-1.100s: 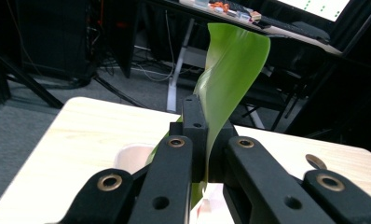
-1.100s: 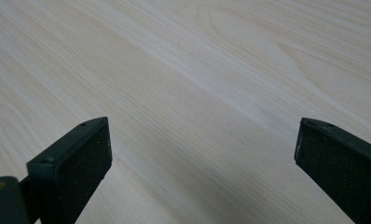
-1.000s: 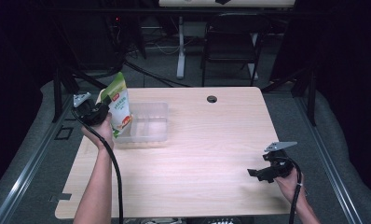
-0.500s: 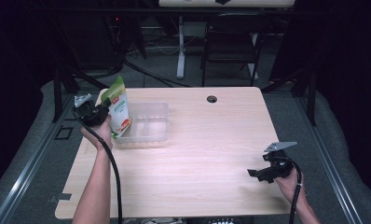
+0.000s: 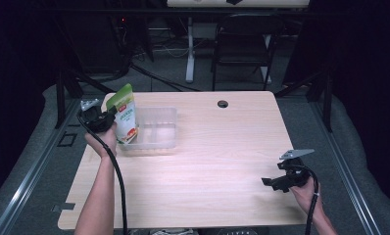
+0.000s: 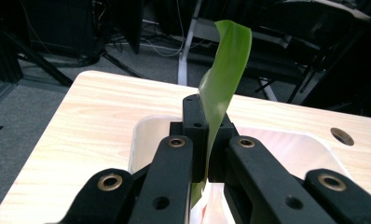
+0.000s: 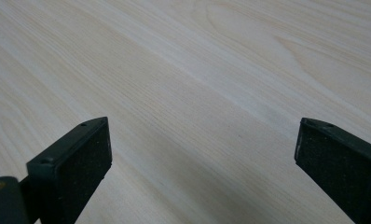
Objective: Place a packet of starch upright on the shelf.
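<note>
While left gripper (image 5: pixel 104 119) pinches pouch (image 5: pixel 125 116), lowered slightly over tray (image 5: pixel 156 128) | right gripper (image 5: pixel 276 181) spread, unmoved

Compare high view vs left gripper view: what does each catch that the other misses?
High view alone: the right tool open over bare table, and the pouch's printed face standing at the left end of the clear bin. Left gripper view alone: the left tool shut on the pouch's green edge, seen close. Both: pouch, bin, wooden table and its cable hole.

Overhead light brightens the table (image 5: pixel 217 161); the far surroundings sink into darkness, and near black jaws look softly blurred
</note>
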A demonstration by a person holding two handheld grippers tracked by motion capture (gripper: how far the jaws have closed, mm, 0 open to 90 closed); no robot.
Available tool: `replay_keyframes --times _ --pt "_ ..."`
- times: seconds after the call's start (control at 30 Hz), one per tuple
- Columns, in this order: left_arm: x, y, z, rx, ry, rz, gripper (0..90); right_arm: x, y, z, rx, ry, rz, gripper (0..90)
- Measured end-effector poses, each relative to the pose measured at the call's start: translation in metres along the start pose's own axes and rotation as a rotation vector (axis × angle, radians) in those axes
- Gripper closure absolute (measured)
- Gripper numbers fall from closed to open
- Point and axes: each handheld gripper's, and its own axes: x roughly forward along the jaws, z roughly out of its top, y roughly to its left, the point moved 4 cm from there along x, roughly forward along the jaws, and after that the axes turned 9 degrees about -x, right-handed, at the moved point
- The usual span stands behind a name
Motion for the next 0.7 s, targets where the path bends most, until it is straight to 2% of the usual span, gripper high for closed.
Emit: replay_keyframes --times 0.17,0.27,0.3,0.4,0.57,0.6,0.7 --pt "0.001 0.01 -0.005 -0.029 -0.002 0.013 89.8 -0.001 0.001 -0.001 0.004 -0.005 0.003 3.3" --pt "-0.002 0.016 -0.006 -0.031 0.006 0.022 89.8 -0.001 0.0 0.0 0.002 -0.011 0.001 3.3" --pt "-0.003 0.019 -0.006 -0.042 0.007 0.023 89.8 0.0 0.002 0.002 -0.004 0.004 0.007 3.3" --pt "-0.003 0.021 -0.005 -0.049 0.013 0.029 89.8 0.002 0.003 0.002 -0.013 0.007 0.005 3.3" --pt "-0.002 0.022 -0.005 -0.051 0.014 0.03 89.8 -0.001 0.002 0.0 0.001 0.003 0.005 3.3" --pt "-0.002 0.022 -0.004 -0.034 0.023 0.039 89.8 -0.002 0.002 0.0 -0.001 0.001 -0.001 3.3" --pt "-0.002 0.023 -0.004 -0.036 0.03 0.049 89.8 -0.004 0.002 -0.001 0.004 -0.004 -0.009 3.3"
